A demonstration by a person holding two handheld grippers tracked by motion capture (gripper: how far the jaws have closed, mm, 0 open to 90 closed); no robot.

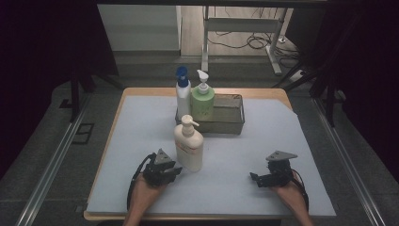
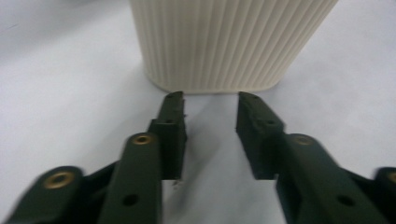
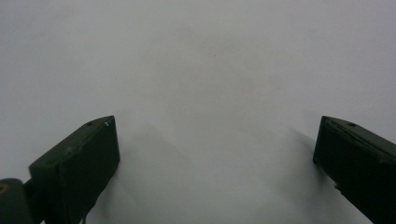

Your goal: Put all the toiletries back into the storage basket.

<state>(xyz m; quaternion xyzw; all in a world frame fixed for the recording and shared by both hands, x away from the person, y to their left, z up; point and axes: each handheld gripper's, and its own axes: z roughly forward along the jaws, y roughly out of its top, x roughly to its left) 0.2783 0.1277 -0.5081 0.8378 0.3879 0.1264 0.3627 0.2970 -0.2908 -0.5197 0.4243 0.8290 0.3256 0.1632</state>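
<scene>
A cream pump bottle stands upright on the white sheet, in front of a metal tray. Its ribbed base fills the top of the left gripper view. My left gripper sits just left of and in front of this bottle, its jaws partly open and a small gap short of the base. A green pump bottle and a white bottle with a blue cap stand at the tray's left end. My right gripper rests on the sheet at the front right, jaws wide open over bare sheet.
The white sheet covers most of the wooden table. Metal rails run along the floor on both sides. A desk frame with cables stands beyond the table's far edge.
</scene>
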